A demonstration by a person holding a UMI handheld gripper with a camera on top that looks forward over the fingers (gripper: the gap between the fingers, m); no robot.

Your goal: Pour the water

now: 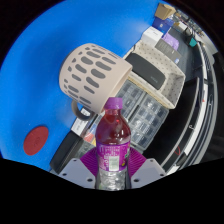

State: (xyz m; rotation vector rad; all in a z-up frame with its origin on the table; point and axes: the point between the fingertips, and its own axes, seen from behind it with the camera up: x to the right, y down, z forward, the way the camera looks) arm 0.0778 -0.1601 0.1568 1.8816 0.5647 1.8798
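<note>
- While the gripper (112,172) clenches it, a small plastic bottle (112,140) stands upright between the two fingers, its body filled with a deep pink-red liquid and its cap (115,103) a lighter purple-pink.
- Both fingers press on the bottle's lower part, where a label (111,155) wraps it; the magenta pads (90,160) show at either side of the bottle, tight against it.
- Just behind the bottle, and a little toward the right, stands a clear ribbed plastic cup or container (143,112); its wall shows a grid of moulded ridges, and whether it holds anything cannot be told.
- Above the bottle and to the left is a cream-coloured round holder with slotted sides (92,72), lying tilted so that its dark opening faces the right.
- A dark handle-like piece (68,140) runs down from that holder toward the left finger.
- All of this rests on a bright blue surface (40,80), and a red round disc (37,138) lies flat on it, well apart from the bottle, on the left.
- Beyond the clear container, farther right, are cluttered items too small to name: a pale box-like shape (152,38), something purple (170,44), and dark curved bars (190,90).
</note>
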